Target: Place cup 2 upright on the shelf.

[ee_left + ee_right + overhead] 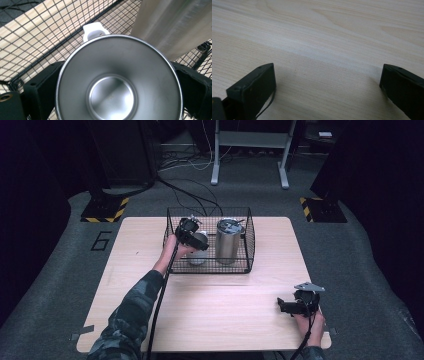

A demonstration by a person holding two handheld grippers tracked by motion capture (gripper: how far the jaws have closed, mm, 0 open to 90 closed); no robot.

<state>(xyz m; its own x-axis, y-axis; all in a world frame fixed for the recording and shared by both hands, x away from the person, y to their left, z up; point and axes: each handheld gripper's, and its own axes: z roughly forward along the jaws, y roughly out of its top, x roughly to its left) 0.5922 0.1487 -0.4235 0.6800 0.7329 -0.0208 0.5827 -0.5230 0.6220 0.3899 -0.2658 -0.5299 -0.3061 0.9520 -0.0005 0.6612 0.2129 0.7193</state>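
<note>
A black wire basket (220,268) stands on the far middle of the wooden table (215,310). In its left half is a small steel mug (198,253) with a white handle (93,29). My left gripper (199,242) reaches in from above and is shut on the mug (112,82), one jaw on each side of the rim. I cannot tell whether the mug rests on the basket floor. A tall steel tumbler (229,240) with a lid stands upright in the right half, close beside the mug (172,22). My right gripper (281,306) lies open and empty (327,75) near the front right corner.
The basket mesh (37,37) closely surrounds the mug on the far side. Bare tabletop (324,30) lies between the basket and the front edge. Behind the table are floor cables (190,195), two hazard-striped stand bases (105,211) and a metal frame's legs (216,170).
</note>
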